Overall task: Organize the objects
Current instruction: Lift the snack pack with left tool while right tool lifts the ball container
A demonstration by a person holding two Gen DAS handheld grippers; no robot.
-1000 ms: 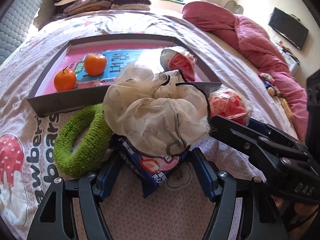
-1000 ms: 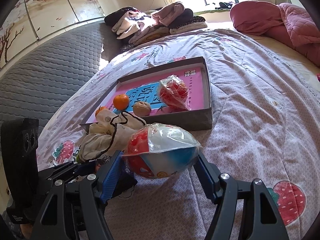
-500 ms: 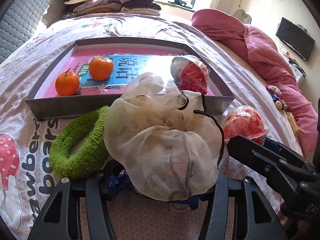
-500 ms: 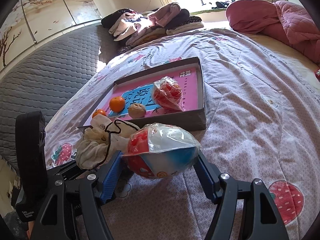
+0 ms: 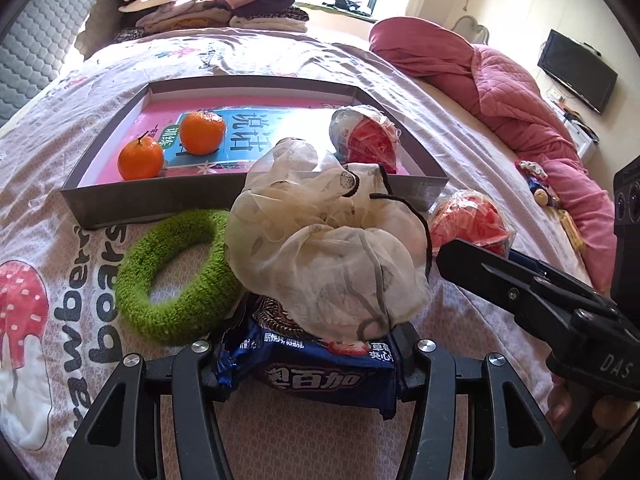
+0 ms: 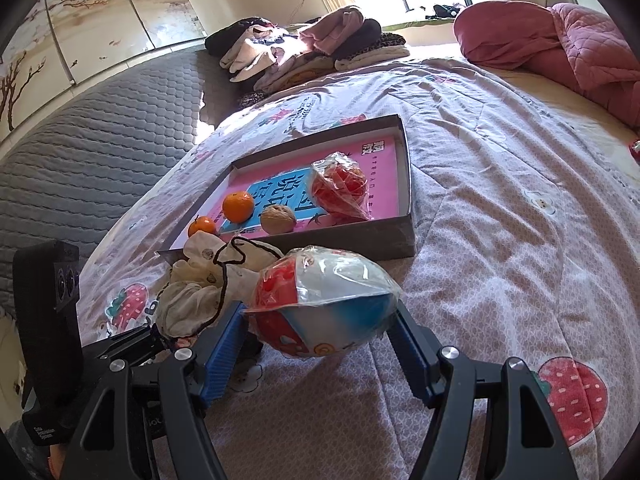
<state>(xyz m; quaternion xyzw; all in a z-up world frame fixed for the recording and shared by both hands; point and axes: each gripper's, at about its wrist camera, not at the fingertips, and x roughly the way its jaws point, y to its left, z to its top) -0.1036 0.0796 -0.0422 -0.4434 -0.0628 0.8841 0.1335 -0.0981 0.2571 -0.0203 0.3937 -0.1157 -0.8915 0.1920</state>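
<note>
L wrist cam: my left gripper [image 5: 308,364] has just been closing and now pinches the blue snack pack [image 5: 316,372] between its pads, w/ the white mesh bag [image 5: 332,248] piled on top of the pack. Green ring [image 5: 176,276] lies on the bedspread [image 5: 72,216] just left of the bag, touching it. Behind sits the grey tray [image 5: 104,200]; inside it two oranges [image 5: 202,133] near the left side and a wrapped red ball [image 5: 366,142] at the right. A second wrapped ball [image 5: 472,224] sits outside the tray near its right corner, w/ the right gripper's black arm [image 5: 532,292] coming in from the right edge. Pink quilt [image 5: 516,84] far right, folded clothes [image 5: 208,4] at the head of the bed. R wrist cam: my right gripper [image 6: 320,320] has its blue pads pressed on both sides of that wrapped ball [image 6: 324,304], red/white/blue under clear plastic, held against the bedspread [image 6: 500,208]. Mesh bag [image 6: 208,284] is just left of it, black drawstring looped over the top, left gripper's body [image 6: 52,320] at the left edge. Tray [image 6: 384,240] beyond holds the two oranges [image 6: 238,206], a walnut [image 6: 278,219] and the other wrapped ball [image 6: 340,190]. Clothes [image 6: 304,44] and quilt [image 6: 560,36] at the back.
</note>
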